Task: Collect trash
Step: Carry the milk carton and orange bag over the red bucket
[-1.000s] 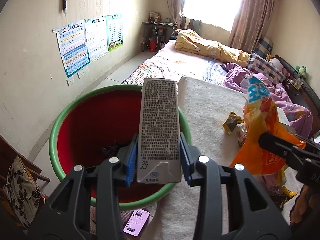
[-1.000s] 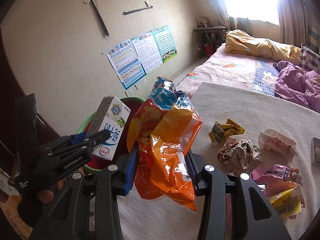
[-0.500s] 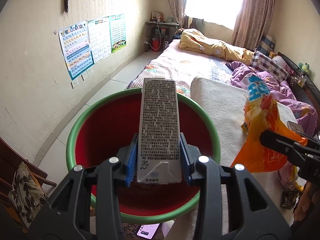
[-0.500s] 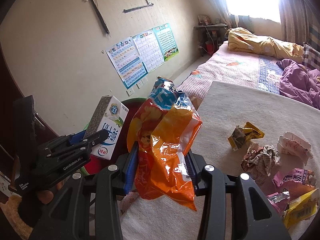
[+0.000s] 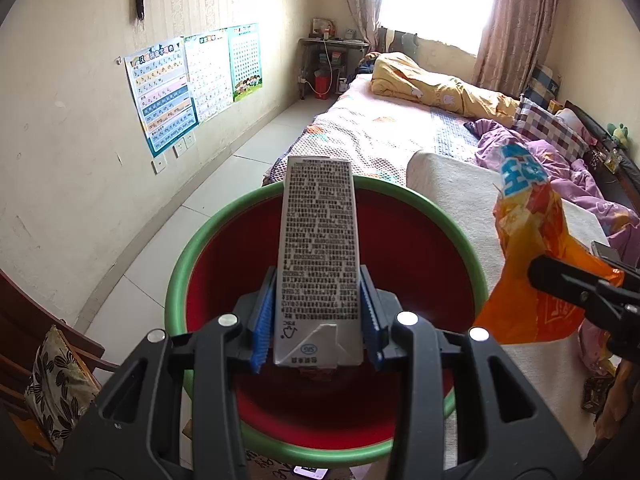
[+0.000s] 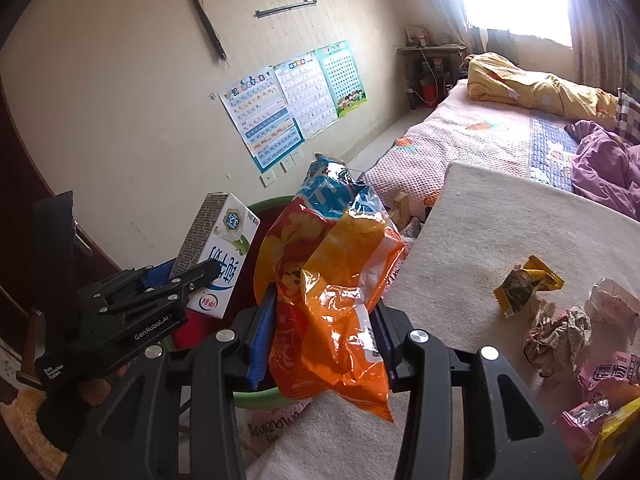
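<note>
My left gripper (image 5: 318,320) is shut on a tall milk carton (image 5: 319,256), its blue pads pressing both sides. The carton hangs upright above a red basin with a green rim (image 5: 192,240). In the right wrist view the same carton (image 6: 218,256) shows at the left, in the left gripper (image 6: 188,276). My right gripper (image 6: 326,332) is shut on an orange and blue snack bag (image 6: 332,280), held over the edge of the beige table top (image 6: 500,216) beside the basin (image 6: 268,204). That bag (image 5: 528,256) shows at the right of the left wrist view.
Several crumpled wrappers lie on the table at the right, among them a yellow one (image 6: 526,284) and a brownish wad (image 6: 558,338). A bed with quilts (image 5: 400,128) stretches behind. A chair with a patterned cushion (image 5: 56,388) stands at the left. Posters (image 5: 168,92) hang on the wall.
Both grippers have moved left with their loads. The carton now hangs over the middle of the basin, and the bag has come from over the table to its edge by the basin.
</note>
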Action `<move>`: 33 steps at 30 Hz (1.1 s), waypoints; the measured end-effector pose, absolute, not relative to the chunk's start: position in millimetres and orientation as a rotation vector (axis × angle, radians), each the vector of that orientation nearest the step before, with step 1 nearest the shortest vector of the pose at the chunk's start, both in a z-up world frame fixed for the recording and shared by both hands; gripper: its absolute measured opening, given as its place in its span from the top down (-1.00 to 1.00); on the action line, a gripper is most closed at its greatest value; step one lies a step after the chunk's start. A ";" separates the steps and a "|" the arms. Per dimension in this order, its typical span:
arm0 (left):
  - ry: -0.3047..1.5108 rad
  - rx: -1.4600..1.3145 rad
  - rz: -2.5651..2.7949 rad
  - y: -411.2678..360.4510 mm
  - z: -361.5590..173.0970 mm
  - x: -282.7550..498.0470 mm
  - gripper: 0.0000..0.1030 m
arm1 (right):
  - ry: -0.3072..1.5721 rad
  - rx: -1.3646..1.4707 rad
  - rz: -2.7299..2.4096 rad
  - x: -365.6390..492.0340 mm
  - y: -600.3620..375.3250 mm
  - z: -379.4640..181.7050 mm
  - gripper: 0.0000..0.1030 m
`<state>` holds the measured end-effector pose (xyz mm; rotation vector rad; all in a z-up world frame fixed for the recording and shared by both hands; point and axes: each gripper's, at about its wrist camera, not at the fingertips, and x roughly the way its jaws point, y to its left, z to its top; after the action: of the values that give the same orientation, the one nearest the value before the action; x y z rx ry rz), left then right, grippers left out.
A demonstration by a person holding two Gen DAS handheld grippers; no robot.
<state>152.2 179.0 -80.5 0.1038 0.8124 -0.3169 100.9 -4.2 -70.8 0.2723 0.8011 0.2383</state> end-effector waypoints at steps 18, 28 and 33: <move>0.862 0.102 -0.308 180.8 -96.4 167.0 0.29 | 0.839 0.221 0.263 125.6 14.7 -79.3 0.19; 0.884 0.111 -0.312 175.4 -103.8 173.5 0.29 | 0.857 0.196 0.261 129.4 21.6 -82.1 0.18; 0.898 0.113 -0.311 173.9 -108.3 175.5 0.29 | 0.864 0.177 0.263 133.8 27.4 -80.2 0.18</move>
<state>175.5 173.9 -108.3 0.1134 0.8980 -0.3107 133.8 27.4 -80.2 0.1768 0.8645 0.2632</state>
